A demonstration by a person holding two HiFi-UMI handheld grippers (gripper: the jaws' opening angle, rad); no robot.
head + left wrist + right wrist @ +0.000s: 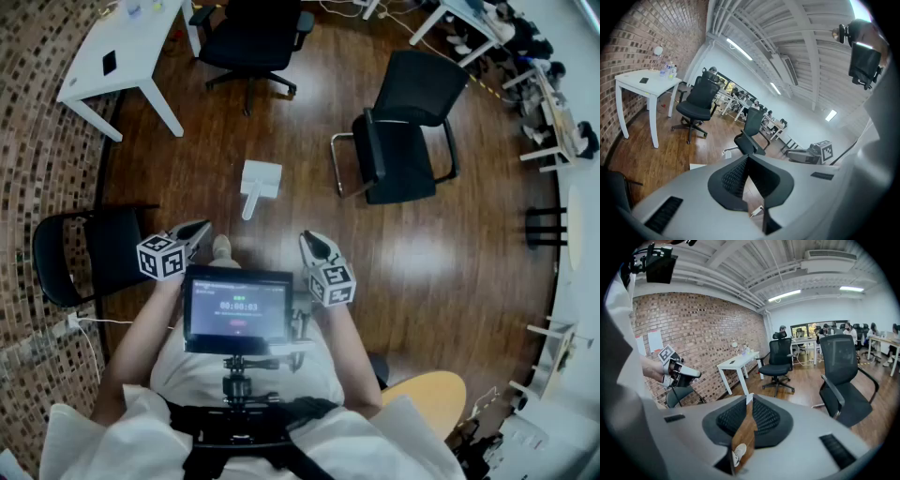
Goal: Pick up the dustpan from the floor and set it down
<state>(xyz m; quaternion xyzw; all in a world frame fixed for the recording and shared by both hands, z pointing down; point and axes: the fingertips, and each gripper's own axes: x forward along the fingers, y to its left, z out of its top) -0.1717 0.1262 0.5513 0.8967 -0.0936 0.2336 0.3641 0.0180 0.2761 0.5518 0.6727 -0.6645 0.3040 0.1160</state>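
Both left hand-held gripper [202, 226] and right hand-held gripper [308, 238] sit closed, empty.

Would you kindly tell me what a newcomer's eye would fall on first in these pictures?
The white dustpan lies alone on the wooden floor, mid-picture in the head view. Nearer, the left hand-held gripper and right hand-held gripper are shut and empty, flanking a small screen. A black chair stands at the dustpan's right.
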